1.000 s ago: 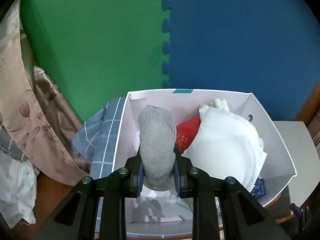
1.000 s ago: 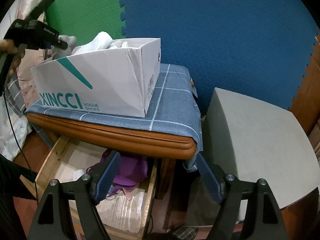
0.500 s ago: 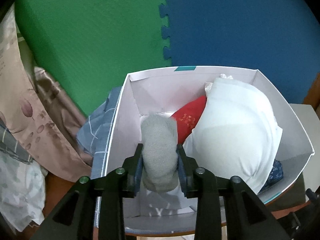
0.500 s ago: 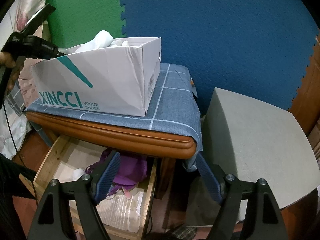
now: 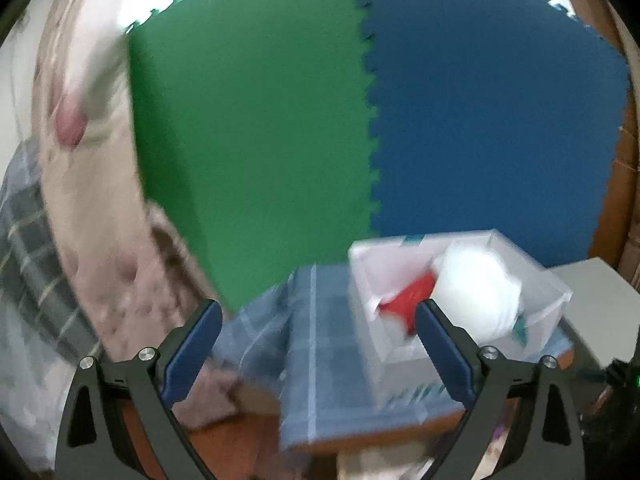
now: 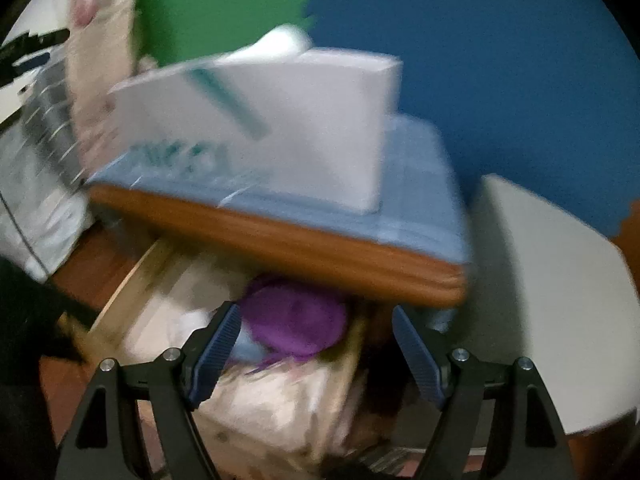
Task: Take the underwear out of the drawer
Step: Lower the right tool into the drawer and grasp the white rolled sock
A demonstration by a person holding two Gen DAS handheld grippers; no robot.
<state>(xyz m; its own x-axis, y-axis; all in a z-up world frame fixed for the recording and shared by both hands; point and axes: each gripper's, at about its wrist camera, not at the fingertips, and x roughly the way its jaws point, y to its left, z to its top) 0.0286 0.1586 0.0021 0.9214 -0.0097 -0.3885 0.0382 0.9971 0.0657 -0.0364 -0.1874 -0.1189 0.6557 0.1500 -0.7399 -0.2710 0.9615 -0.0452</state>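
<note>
Both views smeared by motion blur; print on the white box (image 6: pixel 280 128) unreadable, fabrics mostly blobs of colour.

From the left wrist: left claw (image 5: pixel 316 320) with jaws opening, spread wide, nothing between them. Beyond its right finger, looks down into the box (image 5: pixel 460 280): a white bundle (image 5: pixel 480 292) and a red piece (image 5: pixel 412 296) inside, box standing on a checked blue cloth (image 5: pixel 320 340). Drawer not seen here. Right edge cut off by the lens rim.

From the right wrist: right claw (image 6: pixel 316 340) held apart, empty. Only the box's outer wall seen, its contents hidden but for a white hump at the top. Below the wooden table edge (image 6: pixel 280 240), open drawer (image 6: pixel 132 280) with purple underwear (image 6: pixel 296 320) lying inside, partly tucked under the tabletop, just beyond the claw's fingertips; pale cloth beside it too blurred to name.
</note>
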